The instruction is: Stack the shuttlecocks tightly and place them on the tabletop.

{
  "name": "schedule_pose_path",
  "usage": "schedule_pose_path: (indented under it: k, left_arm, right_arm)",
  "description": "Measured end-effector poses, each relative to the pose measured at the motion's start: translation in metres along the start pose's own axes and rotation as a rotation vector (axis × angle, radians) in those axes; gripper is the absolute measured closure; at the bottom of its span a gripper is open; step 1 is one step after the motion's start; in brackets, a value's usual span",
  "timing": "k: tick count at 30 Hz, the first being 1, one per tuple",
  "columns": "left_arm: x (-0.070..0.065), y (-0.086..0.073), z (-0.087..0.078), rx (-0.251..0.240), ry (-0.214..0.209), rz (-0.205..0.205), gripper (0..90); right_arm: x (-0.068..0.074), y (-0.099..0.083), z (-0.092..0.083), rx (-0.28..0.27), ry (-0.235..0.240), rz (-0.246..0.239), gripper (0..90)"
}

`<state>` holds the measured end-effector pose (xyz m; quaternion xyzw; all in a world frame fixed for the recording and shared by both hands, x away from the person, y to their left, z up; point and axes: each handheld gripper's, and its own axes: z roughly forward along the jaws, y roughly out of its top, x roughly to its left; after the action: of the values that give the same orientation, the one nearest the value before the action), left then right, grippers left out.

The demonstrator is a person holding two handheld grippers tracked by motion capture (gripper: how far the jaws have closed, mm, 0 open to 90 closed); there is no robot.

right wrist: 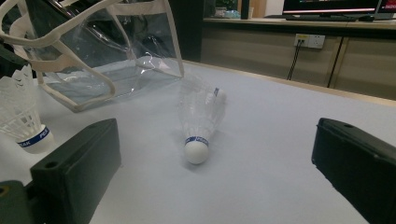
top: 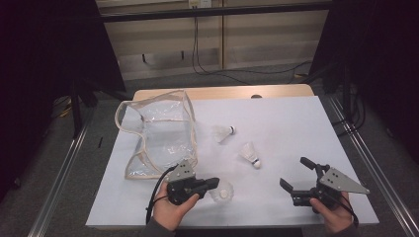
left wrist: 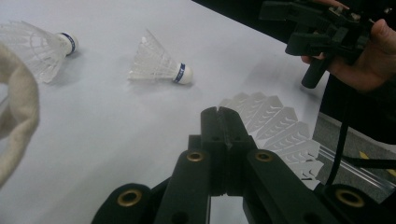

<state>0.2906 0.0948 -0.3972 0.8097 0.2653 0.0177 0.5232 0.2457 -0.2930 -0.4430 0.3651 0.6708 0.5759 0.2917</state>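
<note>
High view: the left gripper point(top: 213, 183) is clenched on the feather skirt of the near shuttlecock point(top: 223, 191), right of the clear bag point(top: 158, 133). The right gripper point(top: 296, 174) waits released. Thin feathers could slip or crush under that pinch.

Clear glossy plastic bag point(top: 163, 133), prob. cloth-trimmed

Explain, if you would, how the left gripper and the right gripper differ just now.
The left gripper has shut jaws; the right gripper holds them wide apart. The left gripper's tips sit at the feathers of a shuttlecock; the right gripper has bare table between its jaws. Both are black and hand-held.
</note>
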Motion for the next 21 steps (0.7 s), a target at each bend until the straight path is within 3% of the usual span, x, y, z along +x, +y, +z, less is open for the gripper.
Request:
schedule_pose_path:
  k: [8,21]
  left_arm:
    - [-0.001,0.008,0.004,0.000,0.012,-0.020,90.0]
    - [-0.007,0.027,0.016,0.026,0.014,-0.017,90.0]
  right_arm:
    - [0.000,0.000,0.000,-0.003,0.001,0.007,0.4]
    - [0.000,0.000,-0.001,-0.001,0.002,0.004,0.4]
